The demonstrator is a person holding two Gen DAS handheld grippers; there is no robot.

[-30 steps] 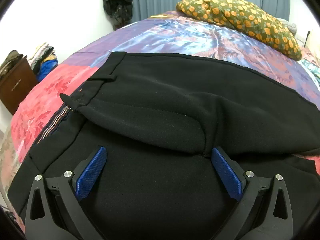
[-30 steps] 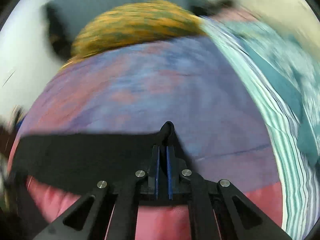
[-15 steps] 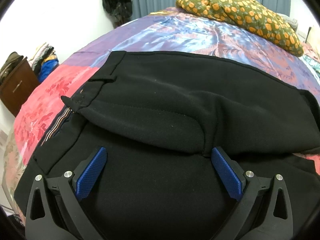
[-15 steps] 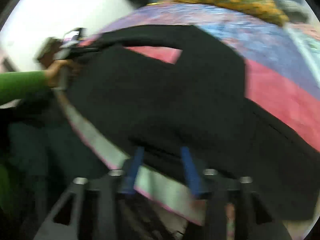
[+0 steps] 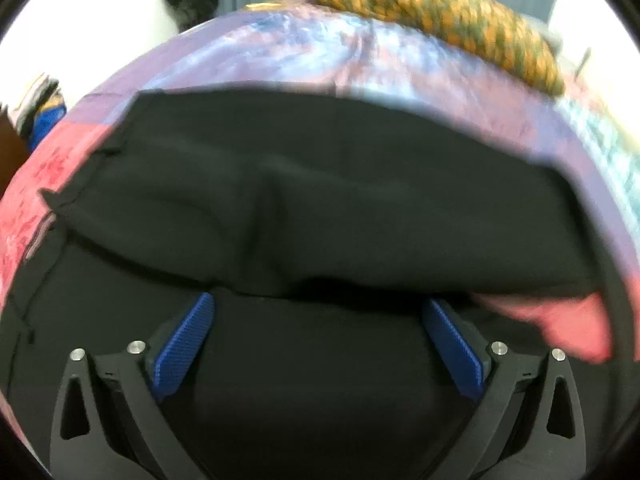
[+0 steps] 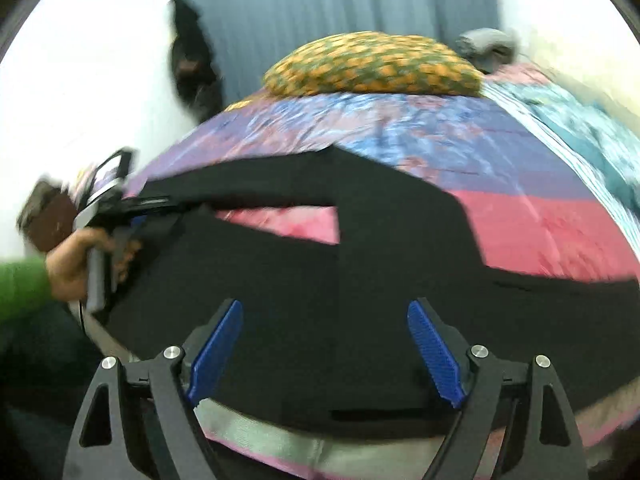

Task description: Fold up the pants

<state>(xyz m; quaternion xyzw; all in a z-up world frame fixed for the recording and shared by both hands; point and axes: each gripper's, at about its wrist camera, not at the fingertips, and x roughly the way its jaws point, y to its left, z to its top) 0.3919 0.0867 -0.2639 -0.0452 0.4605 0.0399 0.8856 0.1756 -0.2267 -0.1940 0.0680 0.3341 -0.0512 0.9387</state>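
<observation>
While the right gripper (image 6: 325, 346) opens empty over the pants (image 6: 360, 280), I judge the spread-jawed left gripper (image 5: 318, 340) should align hems.

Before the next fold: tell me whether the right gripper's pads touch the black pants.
Cannot tell. In the right wrist view the right gripper is opening, its pads spread over the black pants; no gap or contact shows plainly.

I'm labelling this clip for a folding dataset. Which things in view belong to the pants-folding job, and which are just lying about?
Part of the job:
- black pants, spread on the bedspread
- right gripper, jaws opening, nothing pinched
- left gripper, open over the pants

Just lying about:
- orange-spotted pillow
- dark clothes hanging on the wall
- grey curtain
</observation>
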